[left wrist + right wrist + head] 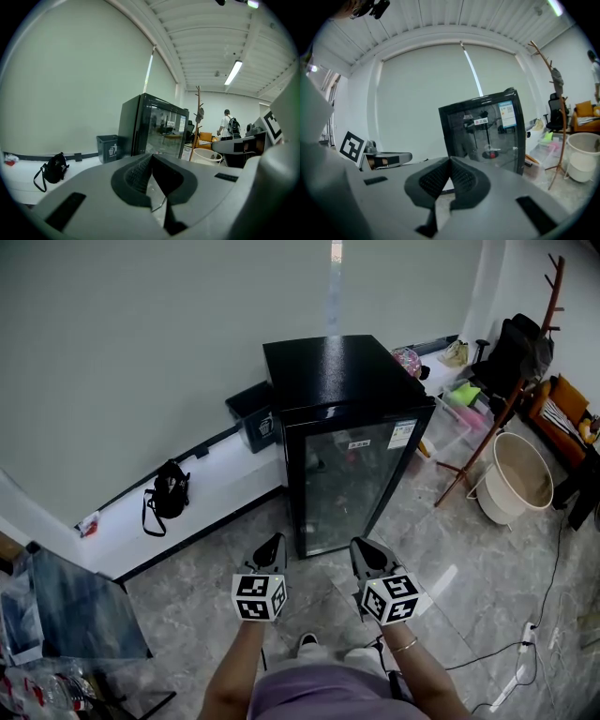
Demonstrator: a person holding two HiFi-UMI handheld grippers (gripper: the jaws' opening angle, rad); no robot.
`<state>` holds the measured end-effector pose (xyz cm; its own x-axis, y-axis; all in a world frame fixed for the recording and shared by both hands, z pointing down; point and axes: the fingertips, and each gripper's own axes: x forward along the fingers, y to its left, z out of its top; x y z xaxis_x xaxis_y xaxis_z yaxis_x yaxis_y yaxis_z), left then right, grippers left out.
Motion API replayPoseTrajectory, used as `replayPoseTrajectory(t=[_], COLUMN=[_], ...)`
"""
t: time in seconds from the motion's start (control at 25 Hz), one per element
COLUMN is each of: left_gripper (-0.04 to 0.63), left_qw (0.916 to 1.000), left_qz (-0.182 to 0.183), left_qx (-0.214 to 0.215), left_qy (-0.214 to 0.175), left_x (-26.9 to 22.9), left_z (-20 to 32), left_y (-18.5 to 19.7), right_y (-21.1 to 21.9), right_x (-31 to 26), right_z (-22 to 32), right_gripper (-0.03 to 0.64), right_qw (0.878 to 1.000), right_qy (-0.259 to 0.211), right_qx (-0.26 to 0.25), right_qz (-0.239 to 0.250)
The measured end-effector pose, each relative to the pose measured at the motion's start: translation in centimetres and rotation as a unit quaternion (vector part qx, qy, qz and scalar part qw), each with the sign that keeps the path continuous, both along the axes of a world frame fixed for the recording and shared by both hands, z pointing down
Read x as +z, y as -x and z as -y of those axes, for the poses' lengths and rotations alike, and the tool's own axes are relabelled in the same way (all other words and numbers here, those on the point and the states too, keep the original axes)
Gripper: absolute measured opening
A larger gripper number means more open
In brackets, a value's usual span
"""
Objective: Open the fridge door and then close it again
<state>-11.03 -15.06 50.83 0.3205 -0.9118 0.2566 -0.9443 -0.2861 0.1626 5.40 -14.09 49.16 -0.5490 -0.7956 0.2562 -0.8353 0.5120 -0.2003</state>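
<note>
Head view: left gripper [271, 547] and right gripper [367, 553], jaws clenched empty, face the shut fridge [337, 371]. Its door [349, 486] seemingly lacks a grip; tips may slip.

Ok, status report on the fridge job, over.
Left gripper shut, empty. Right gripper shut, empty. Fridge door closed, not yet touched. Nothing in the way.

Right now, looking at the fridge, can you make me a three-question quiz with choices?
1. What colour is the fridge? A red; B black; C yellow.
2. Where is the bin? A beside the fridge, by the wall; B on top of it; C in front of its door.
3. The fridge's glass door is: A wide open; B missing; C shut.
Answers: B, its top and frame are black; A, it stands at the fridge's side against the wall; C, the door lies flush in its frame.
</note>
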Motion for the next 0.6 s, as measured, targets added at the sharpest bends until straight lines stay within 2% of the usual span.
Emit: replayPoseTrajectory(t=[0.6], left_gripper=[0.005], left_qw=[0.9997], left_qz=[0.008], left_qx=[0.017], left_qy=[-0.014], left_x=[-0.67], left_z=[-0.9], left_y=[0.68], right_y=[0.83], right_x=[-0.71], right_z=[-0.94], right_gripper=[0.003], right_qw=[1.0], right_qy=[-0.012], right_qx=[0.014], right_qz=[-0.006])
